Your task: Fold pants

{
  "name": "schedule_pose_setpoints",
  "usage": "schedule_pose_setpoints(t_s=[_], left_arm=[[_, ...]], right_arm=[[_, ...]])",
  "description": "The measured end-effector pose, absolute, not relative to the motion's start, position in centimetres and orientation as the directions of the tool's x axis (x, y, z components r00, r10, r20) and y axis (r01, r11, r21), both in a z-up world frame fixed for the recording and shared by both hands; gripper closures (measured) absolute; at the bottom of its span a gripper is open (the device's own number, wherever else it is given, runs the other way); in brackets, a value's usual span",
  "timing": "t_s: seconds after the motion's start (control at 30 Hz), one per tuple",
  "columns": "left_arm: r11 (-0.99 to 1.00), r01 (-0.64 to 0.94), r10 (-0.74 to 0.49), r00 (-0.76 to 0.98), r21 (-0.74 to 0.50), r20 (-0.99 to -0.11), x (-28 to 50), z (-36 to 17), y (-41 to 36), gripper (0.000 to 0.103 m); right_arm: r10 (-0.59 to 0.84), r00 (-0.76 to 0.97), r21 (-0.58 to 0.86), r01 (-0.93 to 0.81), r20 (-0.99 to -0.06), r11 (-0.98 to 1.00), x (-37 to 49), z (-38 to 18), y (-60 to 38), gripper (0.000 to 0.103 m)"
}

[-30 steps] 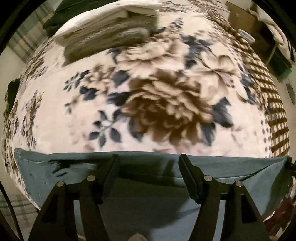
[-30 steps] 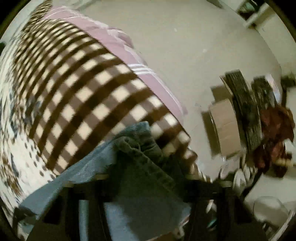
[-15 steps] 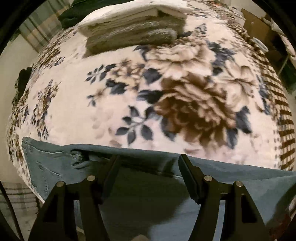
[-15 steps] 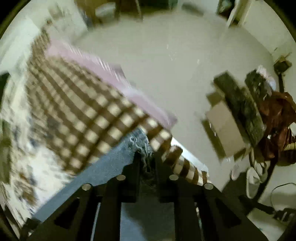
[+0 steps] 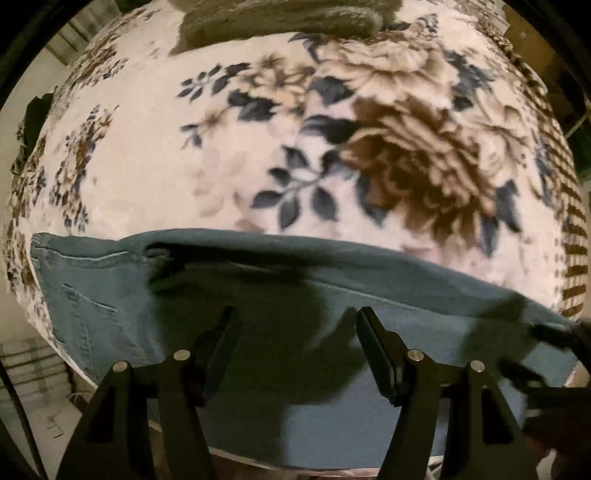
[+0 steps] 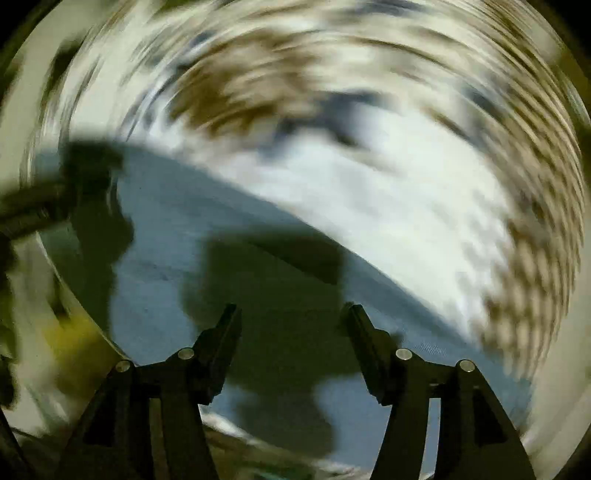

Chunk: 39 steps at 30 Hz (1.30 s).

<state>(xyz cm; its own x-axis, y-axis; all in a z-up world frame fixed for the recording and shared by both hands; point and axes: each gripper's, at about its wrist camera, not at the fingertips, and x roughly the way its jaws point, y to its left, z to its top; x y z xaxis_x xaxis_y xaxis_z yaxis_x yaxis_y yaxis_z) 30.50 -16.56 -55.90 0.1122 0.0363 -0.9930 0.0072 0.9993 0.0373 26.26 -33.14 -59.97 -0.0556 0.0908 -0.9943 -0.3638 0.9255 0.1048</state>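
Observation:
Blue-grey jeans [image 5: 280, 280] lie flat along the near edge of a floral blanket [image 5: 258, 147], waist and pocket stitching at the left. My left gripper [image 5: 295, 325] is open and empty just above the jeans' middle. In the heavily blurred right wrist view the jeans [image 6: 177, 229] stretch beneath my right gripper [image 6: 291, 321], which is open and empty above them. The right gripper's dark fingers also show at the left wrist view's right edge [image 5: 554, 339]. The left gripper shows at the right wrist view's left edge [image 6: 33, 206].
A stack of folded clothes [image 5: 288, 18] lies at the far side of the blanket. A brown checked border [image 5: 572, 229] runs down the bed's right side. Floor shows at the lower left [image 5: 40, 413].
My right gripper has let go of the bunched jeans end, opened and swung fast to face the bed. My left gripper has moved forward and left over the jeans, staying open.

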Motion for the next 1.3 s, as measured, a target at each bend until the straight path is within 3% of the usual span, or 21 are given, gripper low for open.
schedule_pose_setpoints(t_s=[0.03,0.1,0.17,0.2,0.4,0.57,0.67,0.73,0.8,0.9,0.97,1.07,1.13,1.23,1.3], left_arm=[[0.999,0.010,0.033,0.099,0.035,-0.994,30.5,-56.4,-16.2,0.040],[0.999,0.006,0.042,0.089,0.042,-0.995,30.7,-57.0,-15.6,0.041],[1.000,-0.014,0.025,0.097,0.024,-0.995,30.7,-56.7,-14.6,0.045],[0.999,-0.027,0.026,0.108,0.023,-0.994,30.7,-56.5,-14.1,0.045],[0.991,-0.134,0.028,0.152,0.008,-0.988,30.3,-54.7,-9.8,0.045],[0.985,-0.171,0.041,0.137,0.017,-0.990,31.3,-55.2,-7.6,0.045],[0.980,-0.199,0.054,0.134,0.027,-0.990,31.8,-55.6,-6.2,0.045],[0.979,-0.201,0.057,0.132,0.029,-0.990,32.1,-55.5,-5.3,0.045],[0.979,-0.201,0.065,0.151,0.034,-0.986,32.2,-54.9,-4.4,0.045],[0.975,-0.210,0.112,0.173,0.074,-0.978,32.1,-54.1,-3.4,0.045],[0.968,-0.226,0.147,0.172,0.106,-0.974,32.1,-54.2,-2.3,0.045],[0.957,-0.245,0.198,0.153,0.157,-0.968,32.1,-54.9,-0.9,0.045],[0.947,-0.272,0.218,0.148,0.172,-0.965,31.9,-55.1,0.5,0.045],[0.935,-0.302,0.236,0.142,0.185,-0.961,31.3,-55.4,1.8,0.045],[0.931,-0.316,0.236,0.136,0.184,-0.962,31.3,-55.9,2.7,0.045]], right_arm=[[0.041,-0.070,0.068,-0.447,-0.997,0.892,26.5,-61.3,-31.0,0.042],[-0.045,-0.023,-0.026,-0.528,-0.999,0.849,26.5,-62.4,-29.2,0.078],[-0.055,0.027,-0.061,-0.515,-0.998,0.855,26.5,-61.8,-29.3,0.097],[-0.043,0.056,-0.065,-0.490,-0.998,0.869,26.4,-60.9,-29.8,0.101],[-0.009,0.199,-0.075,-0.327,-0.980,0.942,25.0,-56.7,-32.4,0.101],[-0.047,0.140,-0.067,-0.145,-0.989,0.987,28.5,-59.1,-32.9,0.103],[-0.154,0.159,-0.157,-0.008,-0.975,0.987,30.3,-59.4,-35.1,0.103],[-0.036,0.163,-0.024,0.073,-0.986,0.997,31.4,-57.8,-37.7,0.103],[0.165,0.111,0.170,0.041,-0.980,0.985,32.0,-56.8,-38.0,0.102],[0.306,0.026,0.303,-0.075,-0.952,0.950,32.0,-55.4,-35.4,0.094],[0.332,-0.029,0.332,-0.168,-0.943,0.928,32.1,-55.5,-31.7,0.065],[0.369,-0.089,0.380,-0.257,-0.925,0.889,32.7,-56.3,-25.1,0.063],[0.488,-0.174,0.516,-0.208,-0.855,0.831,33.4,-58.0,-21.3,0.063],[0.586,-0.215,0.613,-0.089,-0.781,0.785,35.3,-60.4,-17.6,0.062],[0.645,-0.225,0.665,-0.017,-0.730,0.747,36.4,-61.8,-16.3,0.048]])
